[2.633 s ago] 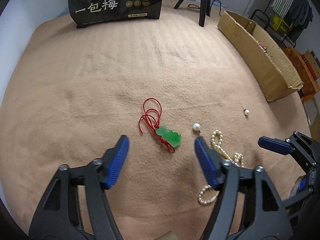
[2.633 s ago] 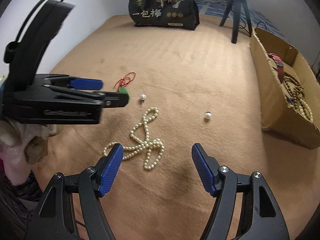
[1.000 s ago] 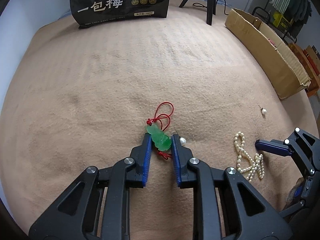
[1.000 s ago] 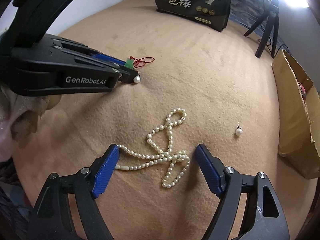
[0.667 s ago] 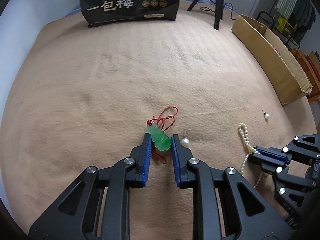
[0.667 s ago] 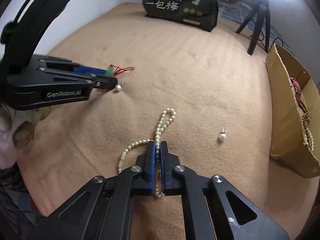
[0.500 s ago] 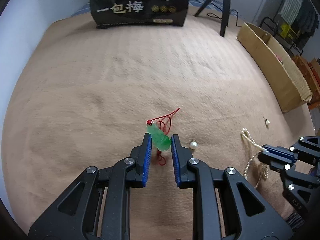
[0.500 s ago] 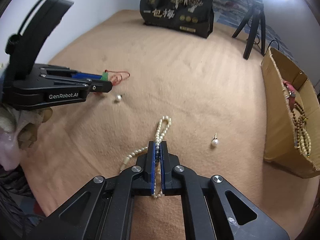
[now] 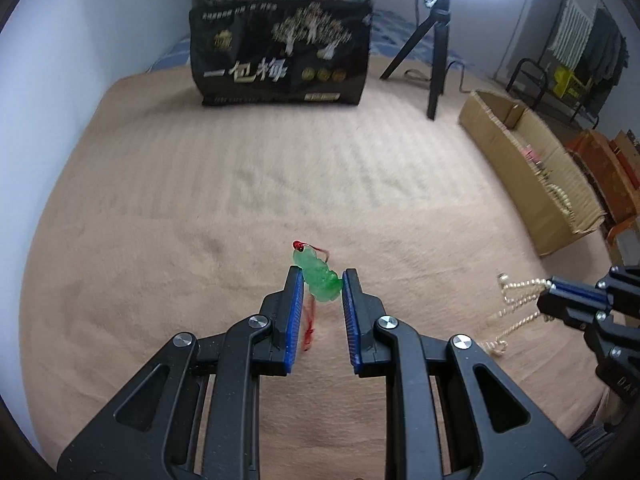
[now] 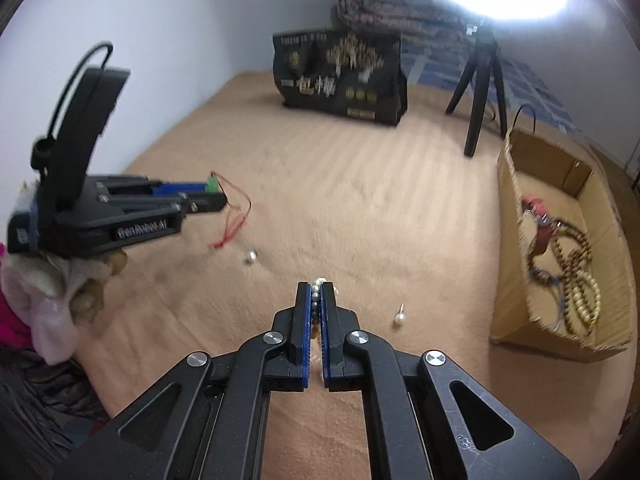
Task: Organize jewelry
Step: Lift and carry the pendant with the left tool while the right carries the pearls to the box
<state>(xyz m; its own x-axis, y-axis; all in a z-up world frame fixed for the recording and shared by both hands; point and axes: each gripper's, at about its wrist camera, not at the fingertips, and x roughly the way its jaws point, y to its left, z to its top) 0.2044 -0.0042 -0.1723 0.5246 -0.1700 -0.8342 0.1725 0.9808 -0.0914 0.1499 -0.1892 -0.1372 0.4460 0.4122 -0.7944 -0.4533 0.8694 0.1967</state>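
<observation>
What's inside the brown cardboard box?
The open brown cardboard box holds long strands of brown and cream wooden beads and a red strap piece. Its near wall hides whatever lies low against it.

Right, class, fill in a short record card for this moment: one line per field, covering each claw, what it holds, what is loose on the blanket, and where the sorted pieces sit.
left claw: shut on the green pendant, red cord hanging below
right claw: shut on the pearl necklace, strand dangling
loose on blanket: two pearl earrings, apart from each other
cardboard box: holds bead strings, at the right edge of the blanket
background: black bag, tripod
</observation>
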